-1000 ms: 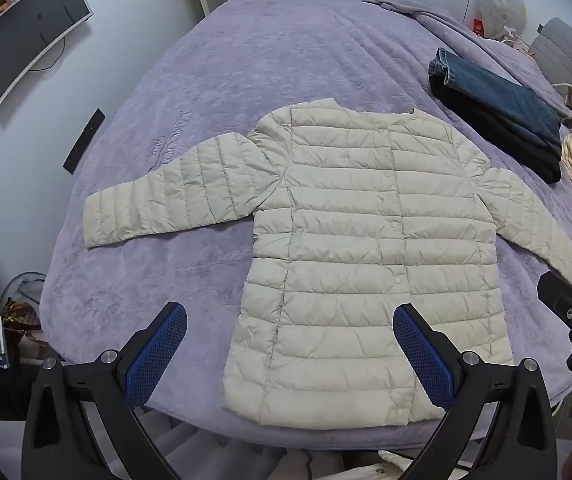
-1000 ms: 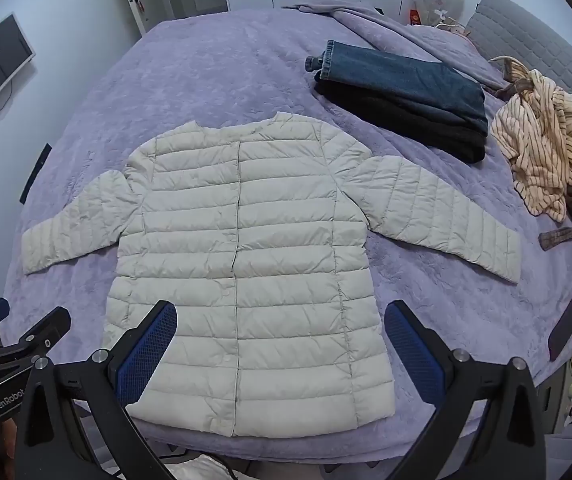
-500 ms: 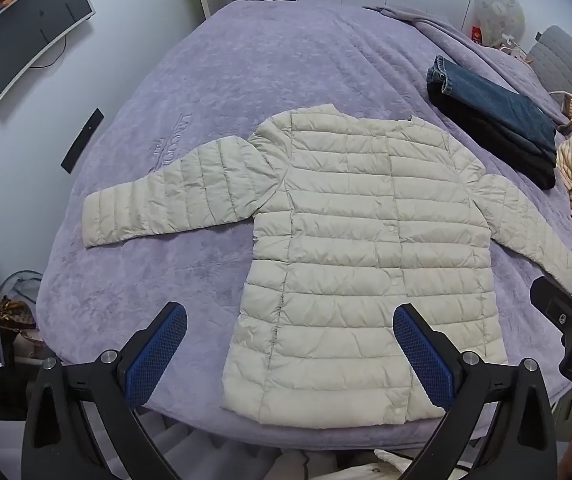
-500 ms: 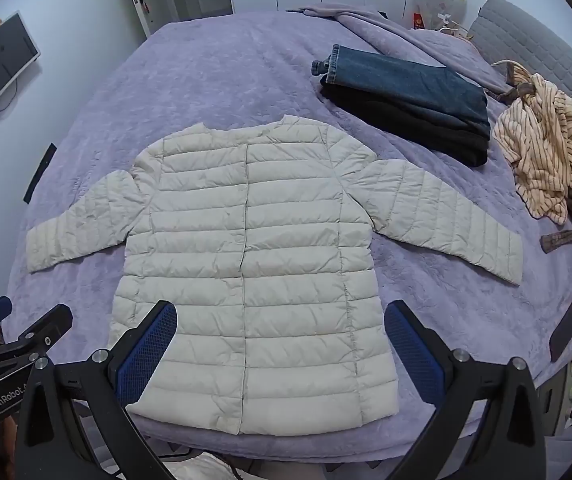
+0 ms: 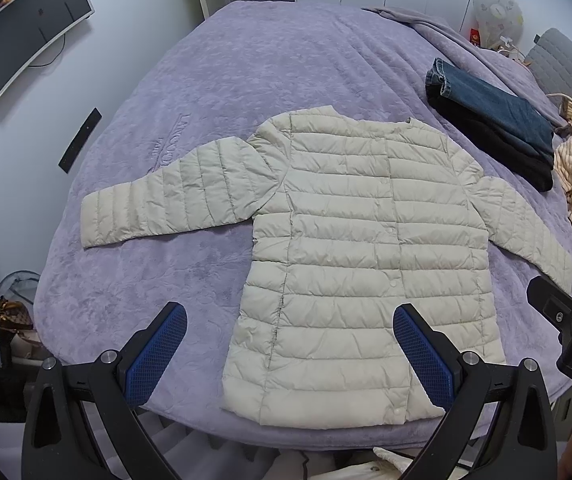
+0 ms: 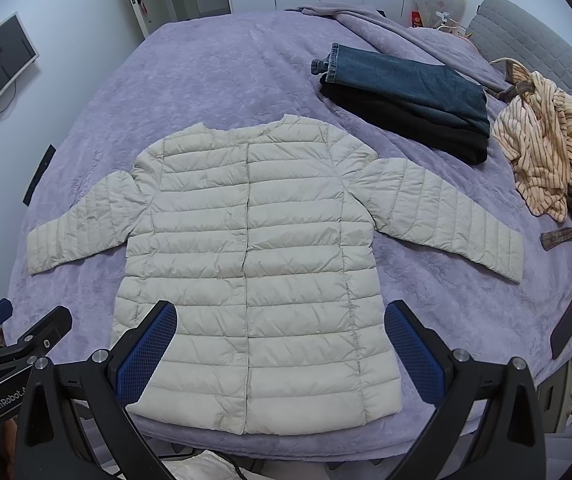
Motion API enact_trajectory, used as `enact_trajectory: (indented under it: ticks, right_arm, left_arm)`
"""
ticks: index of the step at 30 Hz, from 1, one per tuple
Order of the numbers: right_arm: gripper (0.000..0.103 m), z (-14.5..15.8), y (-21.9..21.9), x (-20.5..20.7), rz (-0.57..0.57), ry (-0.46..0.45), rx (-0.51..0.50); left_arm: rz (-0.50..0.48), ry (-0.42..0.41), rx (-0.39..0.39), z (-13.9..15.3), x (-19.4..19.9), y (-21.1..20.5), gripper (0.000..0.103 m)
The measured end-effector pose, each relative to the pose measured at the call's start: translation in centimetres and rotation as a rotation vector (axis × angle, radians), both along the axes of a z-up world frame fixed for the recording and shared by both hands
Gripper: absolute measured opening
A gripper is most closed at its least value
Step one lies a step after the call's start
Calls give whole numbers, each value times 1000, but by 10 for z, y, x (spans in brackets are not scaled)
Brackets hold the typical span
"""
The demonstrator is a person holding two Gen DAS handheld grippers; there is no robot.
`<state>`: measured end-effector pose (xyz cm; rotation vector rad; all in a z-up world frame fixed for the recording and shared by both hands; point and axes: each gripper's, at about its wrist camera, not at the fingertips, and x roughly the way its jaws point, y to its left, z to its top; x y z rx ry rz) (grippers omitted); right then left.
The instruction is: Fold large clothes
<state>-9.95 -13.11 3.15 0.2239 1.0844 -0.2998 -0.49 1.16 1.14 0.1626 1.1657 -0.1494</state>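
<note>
A cream quilted puffer jacket (image 5: 358, 248) lies flat and face up on the purple bed, snaps closed, both sleeves spread out to the sides; it also shows in the right wrist view (image 6: 254, 264). My left gripper (image 5: 290, 344) is open and empty, held above the jacket's hem on its left side. My right gripper (image 6: 280, 344) is open and empty, held above the hem near the middle. Each gripper shows at the edge of the other's view.
The purple bedspread (image 5: 246, 72) covers the bed. Folded jeans on a black garment (image 6: 406, 96) lie at the back right. A crumpled striped garment (image 6: 554, 152) lies at the far right. A grey headboard (image 6: 546, 44) stands on the right and a wall screen (image 5: 26, 20) on the left.
Both grippers have shifted slightly, so the jacket sits a little lower and farther off in each view. The jacket itself has not moved.
</note>
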Motion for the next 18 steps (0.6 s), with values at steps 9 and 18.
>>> enact_trajectory:
  ticks: [9,18]
  right_arm:
    - [103,0,-2,1,0,0,1]
    - [103,0,-1,1,1,2,2]
  left_arm:
    - [-9,1,-1,3,0,-2,103]
    - [0,3,-2,2,-1,-1,103]
